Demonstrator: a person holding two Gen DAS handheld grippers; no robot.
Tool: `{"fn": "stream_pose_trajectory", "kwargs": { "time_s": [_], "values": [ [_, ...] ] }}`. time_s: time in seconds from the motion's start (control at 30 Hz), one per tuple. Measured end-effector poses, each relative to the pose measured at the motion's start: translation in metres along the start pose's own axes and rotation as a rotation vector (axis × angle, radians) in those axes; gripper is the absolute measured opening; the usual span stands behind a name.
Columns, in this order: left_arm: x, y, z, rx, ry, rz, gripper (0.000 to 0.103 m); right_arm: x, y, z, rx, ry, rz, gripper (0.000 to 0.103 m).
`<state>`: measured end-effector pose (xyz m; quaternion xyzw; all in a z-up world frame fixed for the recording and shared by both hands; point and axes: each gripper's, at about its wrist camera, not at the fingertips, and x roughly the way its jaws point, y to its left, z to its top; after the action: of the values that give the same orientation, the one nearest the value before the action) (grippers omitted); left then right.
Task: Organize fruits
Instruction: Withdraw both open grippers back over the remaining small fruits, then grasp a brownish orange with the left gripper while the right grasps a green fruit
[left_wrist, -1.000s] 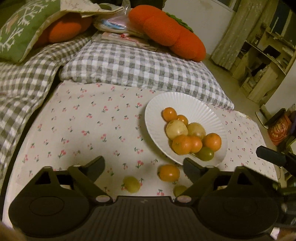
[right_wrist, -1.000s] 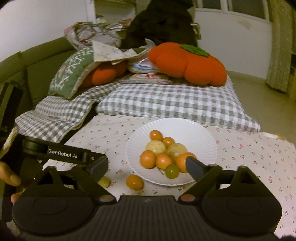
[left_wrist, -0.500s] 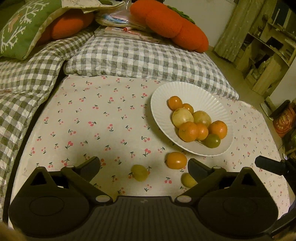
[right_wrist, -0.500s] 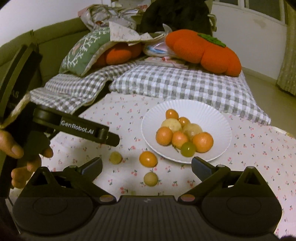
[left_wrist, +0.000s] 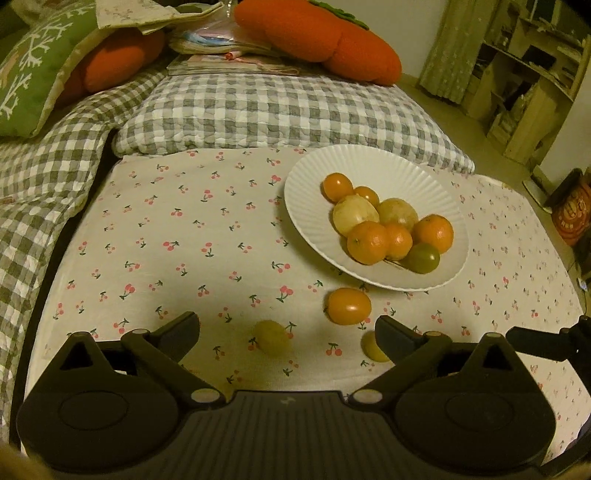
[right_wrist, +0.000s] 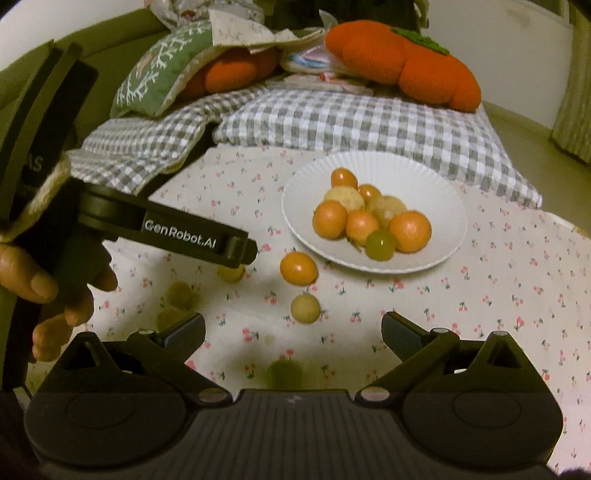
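fruits (left_wrist: 388, 229) on plate (left_wrist: 314, 184), plate on tablecloth (left_wrist: 166, 240)

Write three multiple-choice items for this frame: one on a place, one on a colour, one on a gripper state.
1. Where is the lone orange fruit?
A. on the cloth just outside the plate
B. on the checked cushion
C. in a gripper

2. What colour is the plate?
A. blue
B. white
C. black

3. How does the left gripper stand?
A. shut on a fruit
B. shut, empty
C. open, holding nothing

Key: A, it lies on the cherry-print cloth below the rim; B, the ridged rim is white; C, the jaws stand wide apart with only cloth and loose fruit beyond them.
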<state>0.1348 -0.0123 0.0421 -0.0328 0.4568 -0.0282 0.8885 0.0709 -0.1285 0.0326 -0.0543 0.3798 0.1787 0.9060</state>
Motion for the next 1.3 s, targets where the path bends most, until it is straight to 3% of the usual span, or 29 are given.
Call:
{"fn": "stream_pose_trajectory", "kwargs": {
  "time_s": [0.3,0.5,0.77,1.13,1.23,1.3],
  "values": [
    [0.012,-0.013,-0.001,0.051,-0.001,0.017,0.092,0.015,0.0,-0.006,-0.024,0.07,-0.016,0.094],
    [0.025,-0.023,0.0,0.078,0.002,0.001,0.092,0.024,-0.003,-0.011,-0.018,0.111,-0.016,0.081],
    [0.043,-0.023,0.006,0.04,0.006,-0.061,0.091,0.032,0.002,-0.014,-0.038,0.144,0.001,0.062],
    [0.067,-0.034,0.006,0.081,0.031,-0.092,0.068,0.041,0.003,-0.017,-0.044,0.18,0.004,0.048],
    [0.072,-0.036,0.005,0.096,0.042,-0.089,0.055,0.045,0.003,-0.018,-0.043,0.189,0.004,0.041],
    [0.074,-0.036,0.005,0.097,0.047,-0.091,0.04,0.047,0.002,-0.019,-0.042,0.195,0.002,0.036]
  ]
}}
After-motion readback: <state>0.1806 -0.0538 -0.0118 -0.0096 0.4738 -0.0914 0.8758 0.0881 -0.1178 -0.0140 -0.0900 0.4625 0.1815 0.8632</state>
